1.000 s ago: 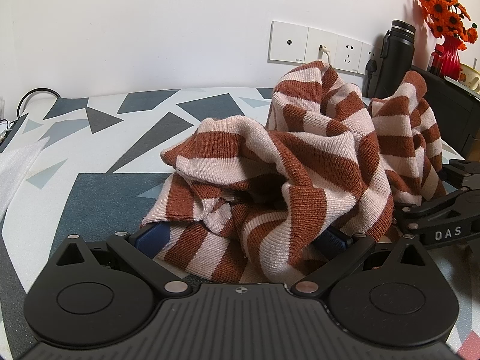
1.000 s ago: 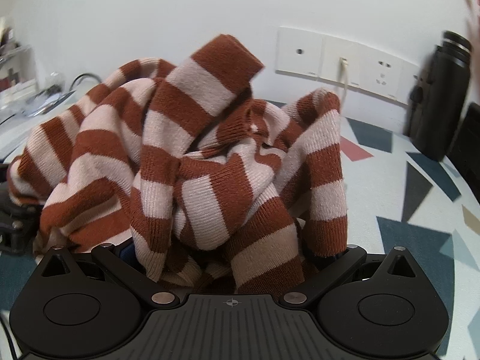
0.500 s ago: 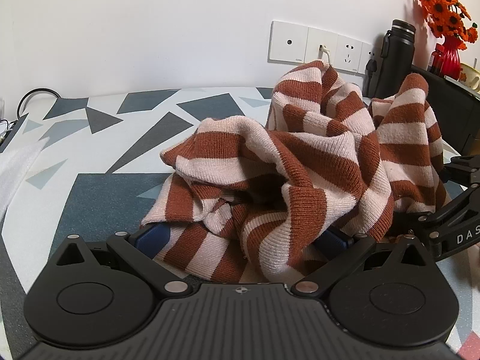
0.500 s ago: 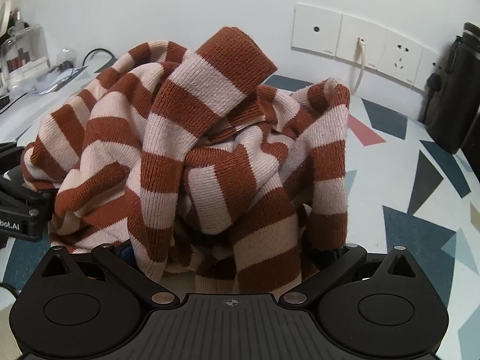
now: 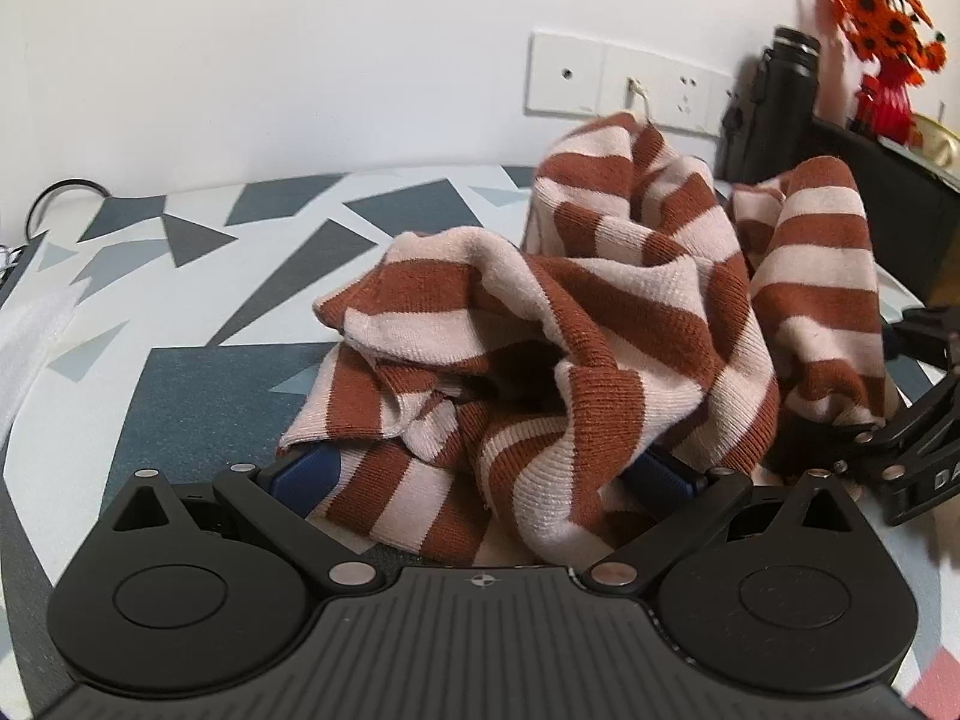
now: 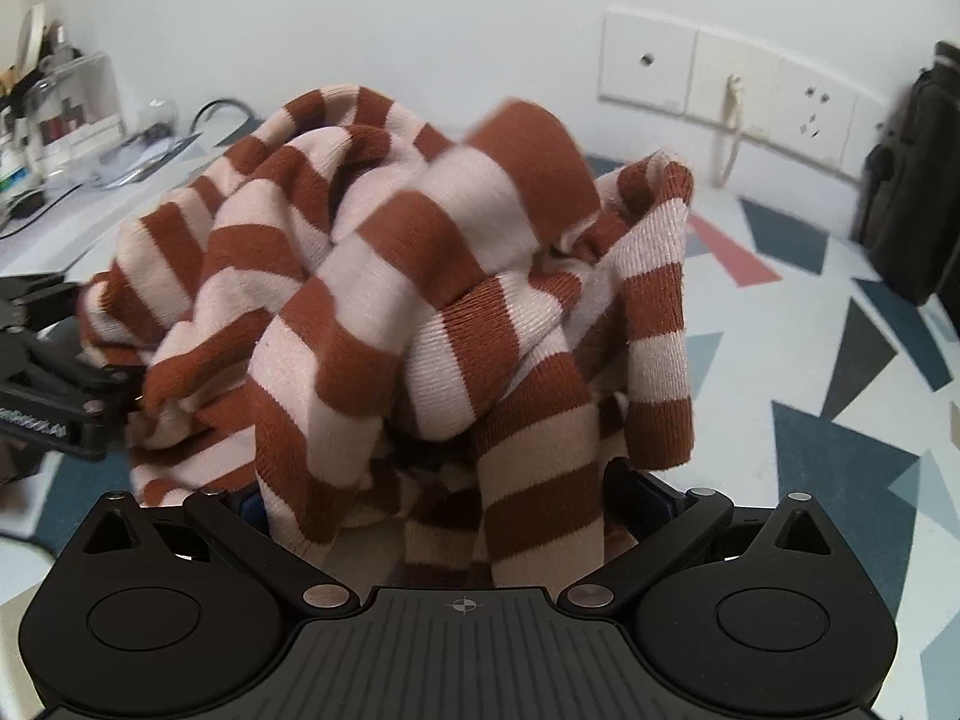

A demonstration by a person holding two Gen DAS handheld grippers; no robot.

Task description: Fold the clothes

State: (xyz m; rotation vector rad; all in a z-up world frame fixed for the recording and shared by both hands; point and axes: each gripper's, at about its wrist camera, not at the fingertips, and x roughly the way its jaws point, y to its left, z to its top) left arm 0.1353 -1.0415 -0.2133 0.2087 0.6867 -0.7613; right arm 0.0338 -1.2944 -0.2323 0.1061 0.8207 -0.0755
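Observation:
A rust-and-cream striped sweater (image 5: pixel 600 324) lies crumpled in a heap on the table's patterned cover (image 5: pixel 210 360). My left gripper (image 5: pixel 483 474) is open, its blue pads (image 5: pixel 303 474) wide apart, with the sweater's near edge bunched between them. In the right wrist view the same sweater (image 6: pixel 420 300) piles up high. My right gripper (image 6: pixel 447 495) is also open, cloth draped between its fingers. Each gripper's black frame shows at the edge of the other's view: the right one (image 5: pixel 900 450), the left one (image 6: pixel 54 396). Both sets of fingertips are buried under cloth.
A black flask (image 5: pixel 774 108) and a red vase of orange flowers (image 5: pixel 882 0) stand at the back right by a dark cabinet (image 5: pixel 900 198). Wall sockets (image 5: pixel 624 84) are behind the heap. White cloth (image 5: pixel 30 342) lies far left. Desk clutter (image 6: pixel 60 120) sits beyond the heap.
My right gripper has drifted to the right in the left wrist view and swung toward the heap. The sweater's raised fold has shifted with it. My left gripper has stayed put.

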